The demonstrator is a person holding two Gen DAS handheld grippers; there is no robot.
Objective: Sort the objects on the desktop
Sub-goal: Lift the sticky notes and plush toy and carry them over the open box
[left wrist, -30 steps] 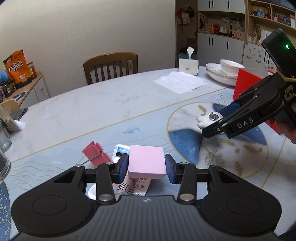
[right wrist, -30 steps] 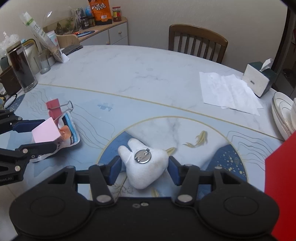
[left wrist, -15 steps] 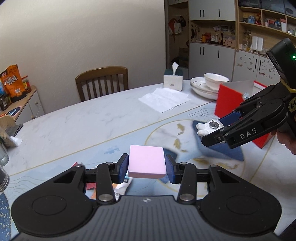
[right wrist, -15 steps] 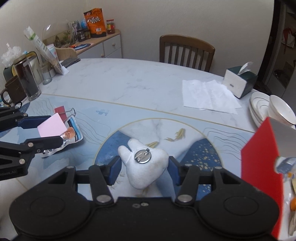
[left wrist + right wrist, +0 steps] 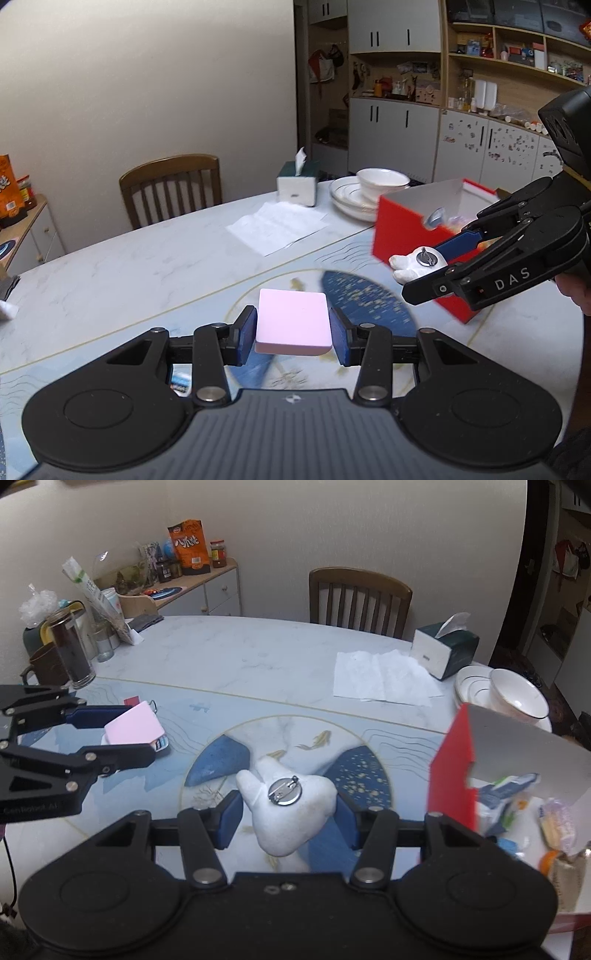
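Observation:
My left gripper [image 5: 292,334] is shut on a pink sticky-note pad [image 5: 293,325] and holds it above the table; it also shows in the right wrist view [image 5: 133,729]. My right gripper [image 5: 288,818] is shut on a white plush brooch [image 5: 291,808] with a round metal pin back, held in the air beside the open red box [image 5: 448,771]. In the left wrist view the brooch [image 5: 412,266] hangs in front of the red box [image 5: 406,229]. Several small items lie inside the box.
A red binder clip [image 5: 132,701] and a small packet [image 5: 160,743] lie on the table under the left gripper. White paper [image 5: 380,679], a tissue box [image 5: 443,650], stacked plates with a bowl [image 5: 513,698], a glass jar [image 5: 72,650] and a chair [image 5: 360,598] stand around.
Both grippers have lifted and swung right toward the red box, each keeping its object. The binder clip and packet stay behind on the table.

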